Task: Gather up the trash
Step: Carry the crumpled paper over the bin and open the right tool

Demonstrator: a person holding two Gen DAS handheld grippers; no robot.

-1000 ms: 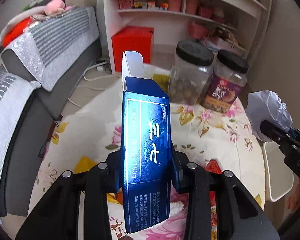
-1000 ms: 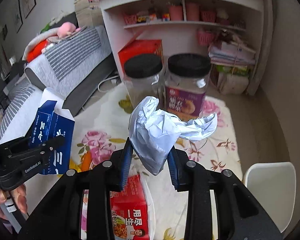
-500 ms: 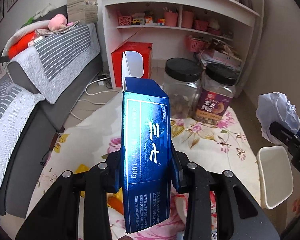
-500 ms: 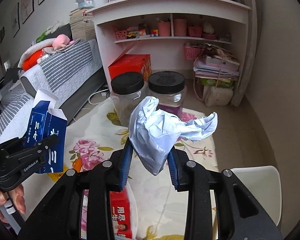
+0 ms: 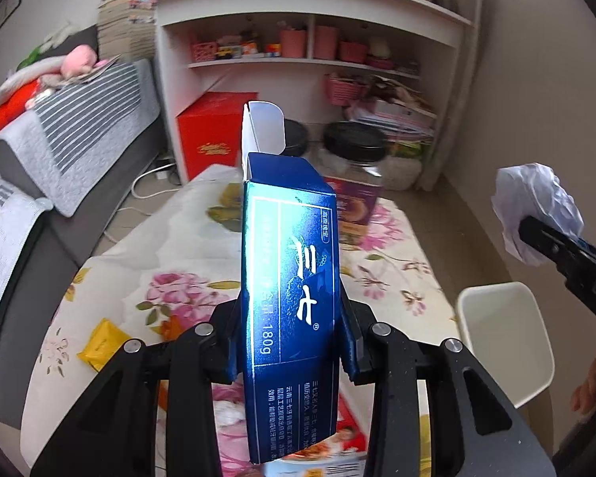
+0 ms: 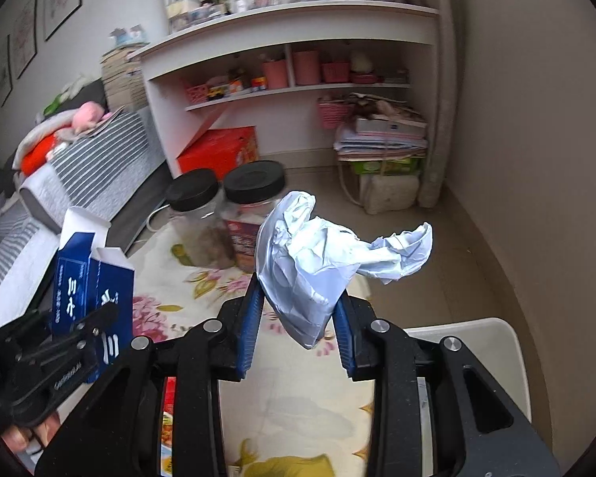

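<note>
Two black-lidded jars (image 6: 226,214) stand touching on the floral bench (image 5: 186,246); red box (image 5: 214,139) under the shelf (image 6: 298,87).

White shelf unit (image 6: 298,39); striped sofa (image 6: 95,167); tiled floor (image 6: 476,262).

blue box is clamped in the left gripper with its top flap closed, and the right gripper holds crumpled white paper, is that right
Not quite. The blue box is clamped in the left gripper, but its top flap stands open, as the left wrist view shows. The right gripper does hold the crumpled white paper.
</note>
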